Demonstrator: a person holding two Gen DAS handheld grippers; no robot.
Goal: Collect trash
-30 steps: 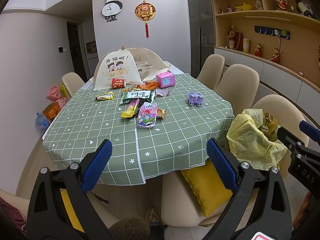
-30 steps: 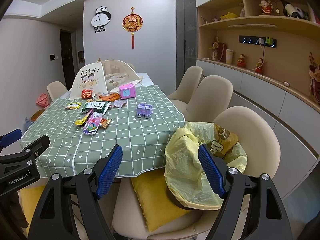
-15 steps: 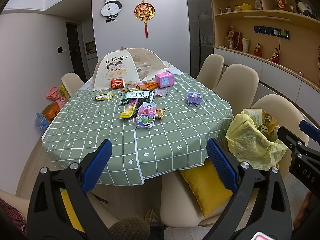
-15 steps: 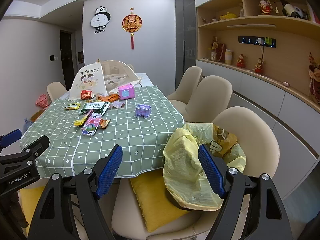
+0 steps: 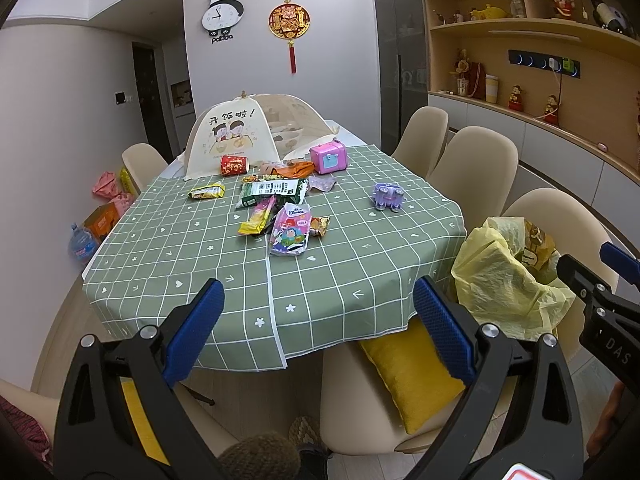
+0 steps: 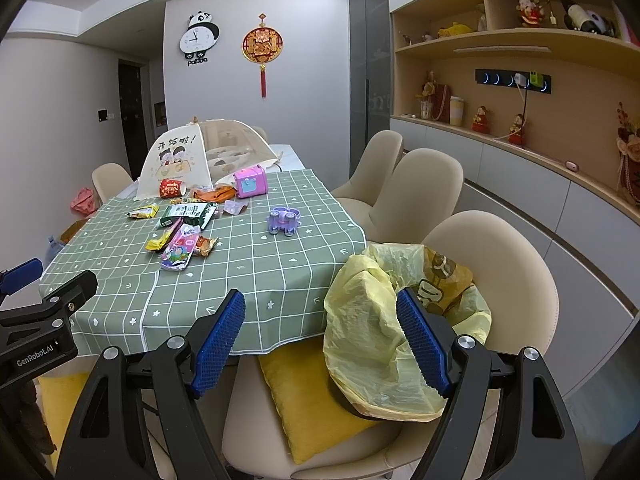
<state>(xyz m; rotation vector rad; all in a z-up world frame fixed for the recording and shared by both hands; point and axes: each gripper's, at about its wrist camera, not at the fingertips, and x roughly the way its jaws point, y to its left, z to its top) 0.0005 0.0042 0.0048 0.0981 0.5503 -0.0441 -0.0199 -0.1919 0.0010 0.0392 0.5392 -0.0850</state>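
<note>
While both tools hovered short of the table's near edge, stood spread wide with nothing between the blue pads: left gripper (image 5: 316, 328) and right gripper (image 6: 320, 340) alike, released and empty. Just beyond the right gripper, sat a yellow trash bag (image 6: 384, 320) slumped open on a beige chair (image 6: 500, 264), at the table's near right corner, with a yellow cushion (image 6: 304, 396) on a seat beside it. Farther out, stretched a green checked tablecloth (image 5: 192, 256), bare along its near half. Toward the middle and far side, lay the trash: a pink snack packet (image 5: 291, 230) nearest, a yellow wrapper (image 5: 256, 222) just left of it, a small orange-brown wrapper (image 5: 319, 225) touching its right side, a green-and-white pouch (image 5: 272, 192) behind, another yellow wrapper (image 5: 206, 191) off to the left, a red paper cup (image 5: 235, 165) on its side farther back. Near the far right, stood a pink toy box (image 5: 329, 156) and a purple toy (image 5: 387, 197), probably not trash. At the far end, rose a mesh food cover (image 5: 240, 132).

Judged as the approach step, no item yet collected. Next move likely called for reaching well forward over the cloth to the pink snack packet, closing flat and low on its thin edge, then carrying it right to the bag's mouth.
</note>
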